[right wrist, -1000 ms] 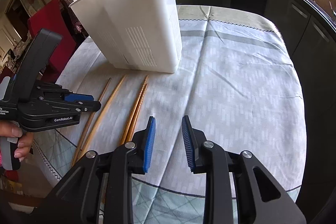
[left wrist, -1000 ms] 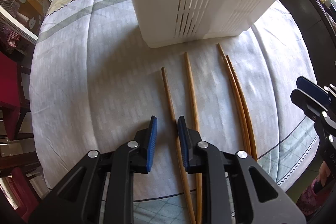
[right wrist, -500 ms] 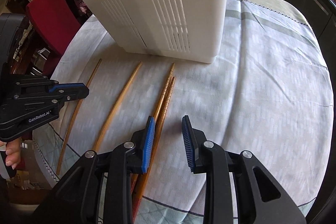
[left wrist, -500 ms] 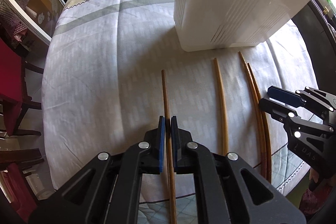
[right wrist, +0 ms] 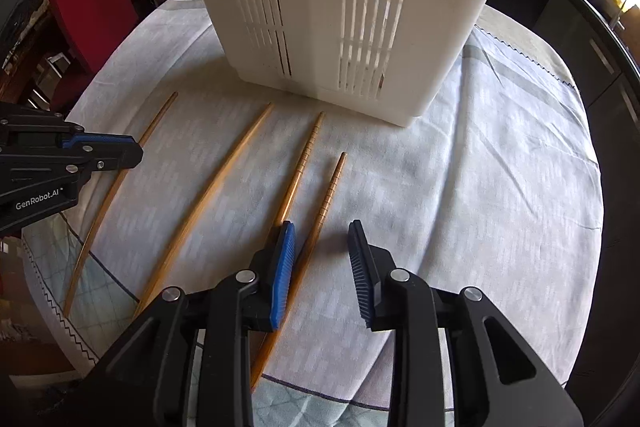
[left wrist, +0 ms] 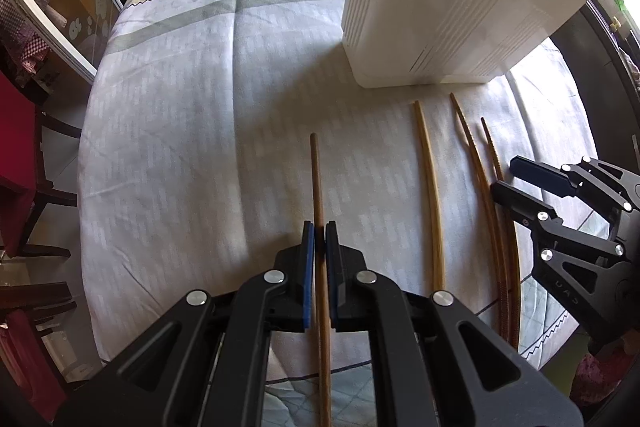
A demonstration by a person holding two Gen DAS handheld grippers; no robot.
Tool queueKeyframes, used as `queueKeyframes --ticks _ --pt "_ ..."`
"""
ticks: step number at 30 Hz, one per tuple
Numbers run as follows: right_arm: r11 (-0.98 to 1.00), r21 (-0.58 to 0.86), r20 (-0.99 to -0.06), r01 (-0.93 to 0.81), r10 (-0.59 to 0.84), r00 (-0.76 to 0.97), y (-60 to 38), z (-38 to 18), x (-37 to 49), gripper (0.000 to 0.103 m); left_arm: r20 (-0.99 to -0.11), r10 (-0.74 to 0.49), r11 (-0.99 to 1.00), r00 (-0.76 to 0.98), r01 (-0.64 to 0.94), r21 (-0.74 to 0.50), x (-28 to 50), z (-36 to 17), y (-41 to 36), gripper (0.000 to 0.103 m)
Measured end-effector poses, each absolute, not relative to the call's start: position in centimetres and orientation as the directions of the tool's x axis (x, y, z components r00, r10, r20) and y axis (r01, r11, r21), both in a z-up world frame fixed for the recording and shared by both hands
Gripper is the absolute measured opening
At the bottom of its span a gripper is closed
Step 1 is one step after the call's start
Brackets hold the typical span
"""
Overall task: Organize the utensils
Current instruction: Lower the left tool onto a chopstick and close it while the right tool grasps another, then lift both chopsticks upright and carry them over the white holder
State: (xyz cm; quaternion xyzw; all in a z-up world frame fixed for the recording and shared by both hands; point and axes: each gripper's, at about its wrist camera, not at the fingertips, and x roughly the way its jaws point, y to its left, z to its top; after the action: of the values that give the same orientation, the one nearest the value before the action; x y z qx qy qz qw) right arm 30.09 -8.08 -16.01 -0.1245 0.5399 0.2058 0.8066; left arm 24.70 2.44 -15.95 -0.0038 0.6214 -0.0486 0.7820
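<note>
My left gripper (left wrist: pixel 319 231) is shut on a dark brown chopstick (left wrist: pixel 316 179), which points away from me with its far tip low over the tablecloth. To its right lie a pale chopstick (left wrist: pixel 430 187) and two ridged chopsticks (left wrist: pixel 474 163). My right gripper (right wrist: pixel 320 231) stands open just above the cloth. One ridged chopstick (right wrist: pixel 330 187) lies between its fingers, close to the left pad; the other ridged chopstick (right wrist: pixel 304 155) runs behind that finger. The white slotted utensil holder (right wrist: pixel 340 7) stands upright beyond the chopstick tips. In the right wrist view the left gripper (right wrist: pixel 136 151) is at the left.
A grey-white tablecloth (left wrist: pixel 180 147) covers the round table, whose near edge (right wrist: pixel 340 399) runs just below both grippers. A red chair (left wrist: pixel 16 147) stands off the left side. Dark kitchen cabinets (right wrist: pixel 600 47) line the far right.
My left gripper closed on the dark chopstick and carried it leftward, away from the pale one. My right gripper came down and forward until it straddled one ridged chopstick.
</note>
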Motion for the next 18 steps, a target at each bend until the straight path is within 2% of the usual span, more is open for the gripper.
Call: queueKeyframes --ticks 2,6,12,18 --pt "0.887 0.025 -0.92 -0.461 0.2 0.336 -7.9 -16.0 30.3 0.025 -0.97 -0.084 0.995 0.23 0.074 -0.068 24.6 -15.7 2.2 0.005" --pt "0.89 0.068 -0.917 -0.451 0.233 0.323 -7.7 -16.0 30.7 0.008 -0.964 -0.087 0.994 0.253 0.079 -0.069 24.7 -14.6 1.7 0.002" --pt "0.898 0.142 -0.891 -0.416 0.3 0.342 -9.6 -14.5 30.6 0.006 -0.956 -0.078 0.994 0.284 0.094 -0.053 24.6 -12.9 1.9 0.0" --pt "0.9 0.145 -0.876 -0.411 0.31 0.37 -10.9 -13.0 30.5 0.007 -0.971 -0.08 0.995 0.226 0.082 -0.063 25.0 -14.2 1.9 0.0"
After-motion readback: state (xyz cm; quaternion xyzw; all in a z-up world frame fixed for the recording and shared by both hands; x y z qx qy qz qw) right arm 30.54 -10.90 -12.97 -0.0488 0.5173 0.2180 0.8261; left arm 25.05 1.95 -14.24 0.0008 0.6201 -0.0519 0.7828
